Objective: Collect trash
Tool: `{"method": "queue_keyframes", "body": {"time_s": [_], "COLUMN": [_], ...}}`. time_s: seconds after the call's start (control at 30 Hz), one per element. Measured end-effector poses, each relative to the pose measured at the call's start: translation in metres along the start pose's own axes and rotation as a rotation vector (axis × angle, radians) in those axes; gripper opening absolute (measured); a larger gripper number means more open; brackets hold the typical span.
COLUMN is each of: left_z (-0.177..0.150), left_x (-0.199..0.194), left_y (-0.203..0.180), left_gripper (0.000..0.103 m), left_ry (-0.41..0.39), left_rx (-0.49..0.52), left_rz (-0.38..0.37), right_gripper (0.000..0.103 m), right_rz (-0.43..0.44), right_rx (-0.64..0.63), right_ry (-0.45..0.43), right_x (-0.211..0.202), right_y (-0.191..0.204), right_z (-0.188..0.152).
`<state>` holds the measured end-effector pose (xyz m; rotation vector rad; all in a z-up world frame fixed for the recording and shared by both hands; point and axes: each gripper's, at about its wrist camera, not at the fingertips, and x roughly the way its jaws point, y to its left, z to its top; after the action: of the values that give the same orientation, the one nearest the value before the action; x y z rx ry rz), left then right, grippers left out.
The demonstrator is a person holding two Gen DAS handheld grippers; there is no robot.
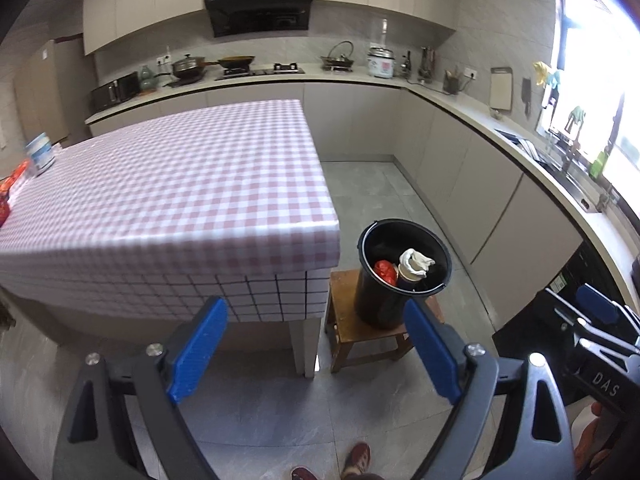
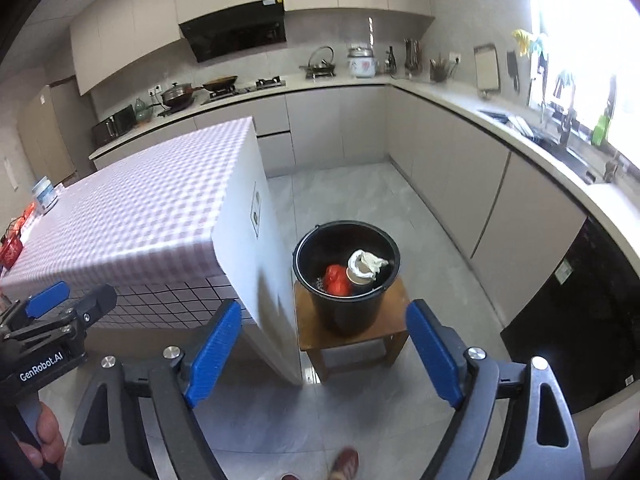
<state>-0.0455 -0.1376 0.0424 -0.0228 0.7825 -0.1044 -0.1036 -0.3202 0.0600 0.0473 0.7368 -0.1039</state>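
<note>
A black bucket (image 1: 400, 276) stands on a small wooden stool (image 1: 344, 336) beside the table's corner. Inside it lie a red wrapper (image 1: 385, 271) and a paper cup (image 1: 410, 274) stuffed with crumpled white tissue. My left gripper (image 1: 314, 304) hangs open and empty above the floor, short of the stool and left of the bucket. In the right wrist view the bucket (image 2: 346, 300) sits straight ahead between the fingers of my right gripper (image 2: 325, 306), which is open, empty and well back from it.
The table (image 1: 180, 200) wears a pink checked cloth; a white and blue tub (image 1: 40, 154) and red packets (image 1: 10, 192) lie at its far left end. Kitchen counters (image 1: 520, 148) run along the back and right. Grey floor tiles (image 2: 360, 200) spread around the stool. The person's shoes (image 1: 356, 460) show below.
</note>
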Motion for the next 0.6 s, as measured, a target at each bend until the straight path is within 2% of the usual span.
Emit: {"method": "queue_keyframes", "body": {"time_s": [0.27, 0.6], "left_z": [-0.008, -0.023], "left_x": [-0.011, -0.019], "left_y": [-0.012, -0.026], "left_gripper": [0.092, 0.092], "left_ry": [-0.013, -0.015], "left_rx": [-0.038, -0.049], "left_rz": [0.024, 0.058], "right_gripper": [0.086, 0.086], "right_rz": [0.046, 0.076], "right_rx": [-0.004, 0.000], "right_ry": [0.030, 0.023], "right_x": [-0.005, -0.007], "right_y": [-0.008, -0.020], "right_z": [-0.001, 0.001]}}
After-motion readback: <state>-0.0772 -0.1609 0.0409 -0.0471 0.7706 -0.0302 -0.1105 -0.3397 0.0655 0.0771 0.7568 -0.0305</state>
